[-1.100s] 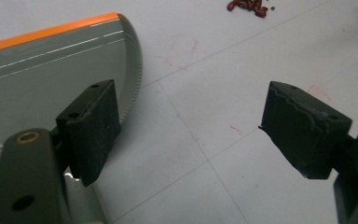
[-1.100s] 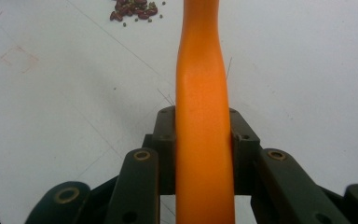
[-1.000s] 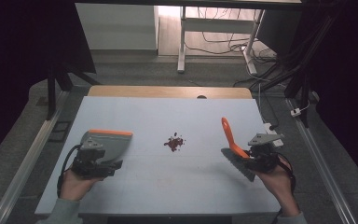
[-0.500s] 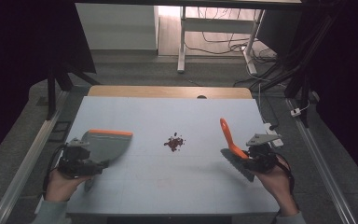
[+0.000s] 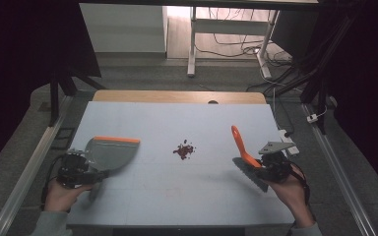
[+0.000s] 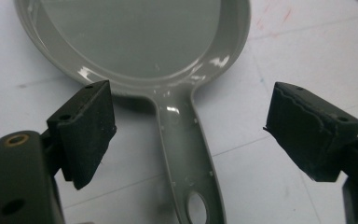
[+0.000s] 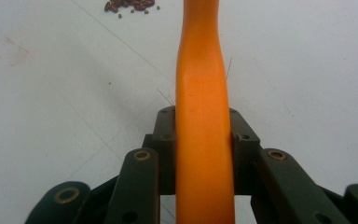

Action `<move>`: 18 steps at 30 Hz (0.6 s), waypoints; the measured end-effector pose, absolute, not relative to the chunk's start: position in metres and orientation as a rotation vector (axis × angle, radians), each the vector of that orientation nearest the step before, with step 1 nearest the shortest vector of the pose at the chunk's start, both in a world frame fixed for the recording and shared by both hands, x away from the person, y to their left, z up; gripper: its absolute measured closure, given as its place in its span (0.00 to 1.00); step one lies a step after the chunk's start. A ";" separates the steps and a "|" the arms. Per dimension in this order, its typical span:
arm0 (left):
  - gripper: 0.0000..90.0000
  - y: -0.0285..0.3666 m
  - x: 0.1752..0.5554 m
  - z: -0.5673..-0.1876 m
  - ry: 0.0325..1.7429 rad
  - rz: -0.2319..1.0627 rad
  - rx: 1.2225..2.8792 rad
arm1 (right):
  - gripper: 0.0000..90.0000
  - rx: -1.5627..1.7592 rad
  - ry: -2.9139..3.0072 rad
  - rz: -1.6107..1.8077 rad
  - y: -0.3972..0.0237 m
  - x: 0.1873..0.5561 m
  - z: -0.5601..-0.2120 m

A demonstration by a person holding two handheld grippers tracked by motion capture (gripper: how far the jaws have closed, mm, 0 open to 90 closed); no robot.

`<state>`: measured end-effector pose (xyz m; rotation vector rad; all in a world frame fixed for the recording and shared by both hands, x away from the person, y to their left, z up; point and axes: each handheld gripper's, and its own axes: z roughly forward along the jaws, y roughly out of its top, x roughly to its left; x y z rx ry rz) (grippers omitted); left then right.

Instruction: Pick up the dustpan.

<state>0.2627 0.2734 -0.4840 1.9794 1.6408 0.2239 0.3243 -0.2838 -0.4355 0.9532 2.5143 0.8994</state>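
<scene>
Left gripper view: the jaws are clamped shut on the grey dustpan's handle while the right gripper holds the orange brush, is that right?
Not quite. In the left gripper view the left gripper has just opened; its jaws stand wide apart, clear of the grey dustpan's handle lying between them. The right gripper does hold the orange brush.

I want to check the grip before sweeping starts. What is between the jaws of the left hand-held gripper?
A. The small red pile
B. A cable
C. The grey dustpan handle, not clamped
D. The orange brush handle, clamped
C: in the left gripper view, the dustpan handle lies between the wide-open jaws of the left hand-held gripper, untouched by either pad.
</scene>
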 end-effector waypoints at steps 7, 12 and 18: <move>0.17 0.272 0.267 -0.498 1.678 0.156 2.015 | 0.79 0.957 2.521 0.886 -0.283 0.325 -0.438; 0.18 0.273 0.271 -0.507 1.698 0.105 2.020 | 0.79 0.942 2.514 0.884 -0.282 0.324 -0.438; 0.21 0.273 0.275 -0.515 1.707 0.072 1.997 | 0.79 0.926 2.504 0.889 -0.281 0.323 -0.436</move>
